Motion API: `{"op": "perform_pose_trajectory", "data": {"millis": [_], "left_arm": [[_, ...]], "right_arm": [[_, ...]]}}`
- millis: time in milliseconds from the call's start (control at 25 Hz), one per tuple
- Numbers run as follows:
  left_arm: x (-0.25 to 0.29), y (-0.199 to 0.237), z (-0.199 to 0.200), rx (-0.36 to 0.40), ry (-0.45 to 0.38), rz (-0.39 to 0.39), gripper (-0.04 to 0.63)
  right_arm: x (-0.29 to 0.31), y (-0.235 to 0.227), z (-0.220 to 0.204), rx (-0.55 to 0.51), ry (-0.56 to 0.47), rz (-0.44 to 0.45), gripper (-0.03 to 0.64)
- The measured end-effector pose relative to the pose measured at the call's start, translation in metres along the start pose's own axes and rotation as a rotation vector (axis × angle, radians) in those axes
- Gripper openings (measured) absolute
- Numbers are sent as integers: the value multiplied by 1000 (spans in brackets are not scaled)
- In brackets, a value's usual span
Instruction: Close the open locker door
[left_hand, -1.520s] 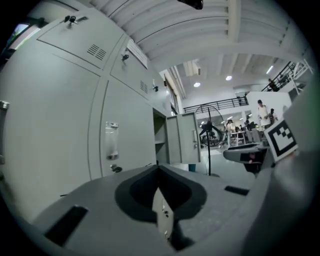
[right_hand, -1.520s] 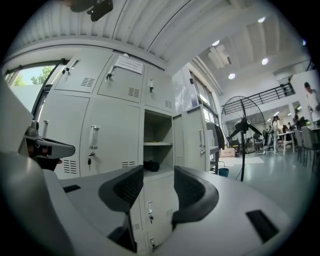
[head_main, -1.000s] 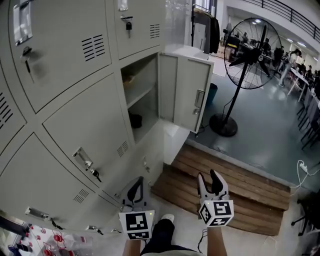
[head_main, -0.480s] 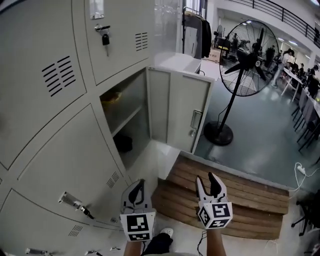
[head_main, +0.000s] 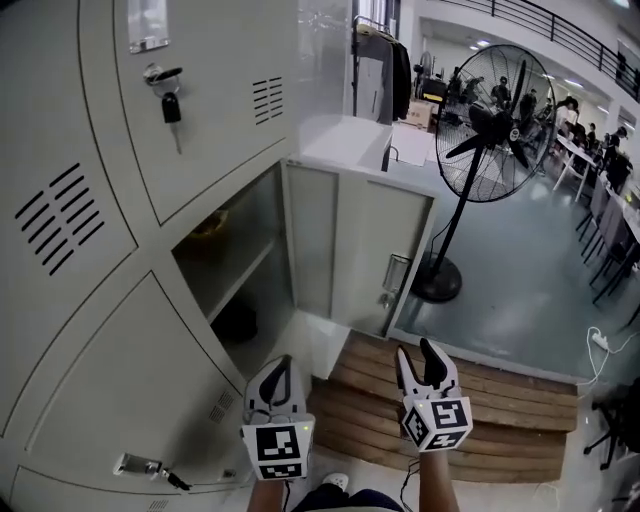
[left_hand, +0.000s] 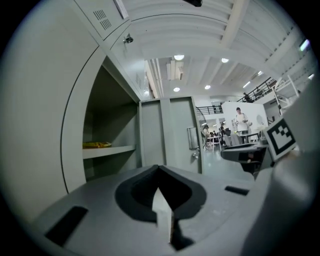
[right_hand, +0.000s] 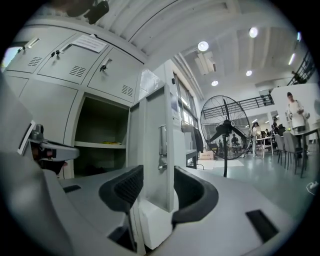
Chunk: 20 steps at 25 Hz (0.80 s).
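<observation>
Locker door (head_main: 385, 250): open, swung well out from its compartment (head_main: 235, 270); latch (head_main: 396, 272) near its far edge.
Compartment contents: a shelf carrying a yellow item (left_hand: 97, 144); a dark object (head_main: 237, 320) below it, not identifiable.
Left gripper (head_main: 278, 372): jaws pressed together, nothing between them; pointed toward the open compartment, well apart from the door.
Right gripper (head_main: 420, 362): jaws spread, holding nothing; the door's edge lines up in the gap in the right gripper view but stands well ahead, untouched.
Below the grippers: wooden pallet (head_main: 470, 395) on the floor.
Neighbouring locker: shut, key (head_main: 170, 100) hanging in its lock.
Background: standing fan (head_main: 490, 125) to the right of the door.
</observation>
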<state>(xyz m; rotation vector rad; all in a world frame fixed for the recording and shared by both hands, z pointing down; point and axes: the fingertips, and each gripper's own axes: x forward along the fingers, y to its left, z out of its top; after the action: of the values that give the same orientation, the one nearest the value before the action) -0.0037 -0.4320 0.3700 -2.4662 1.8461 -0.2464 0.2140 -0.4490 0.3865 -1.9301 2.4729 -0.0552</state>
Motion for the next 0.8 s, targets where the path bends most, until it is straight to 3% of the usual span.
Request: {"op": "perform_pose_trajectory", "data": {"millis": [400,800], "left_arm": [[25,9,-2,9,7,28,-3],[44,2,4,19,33,101,-2]], "right_arm": [[42,-21,2,-12,0,25,184],[79,-35,-11,0,44,129,184]]}}
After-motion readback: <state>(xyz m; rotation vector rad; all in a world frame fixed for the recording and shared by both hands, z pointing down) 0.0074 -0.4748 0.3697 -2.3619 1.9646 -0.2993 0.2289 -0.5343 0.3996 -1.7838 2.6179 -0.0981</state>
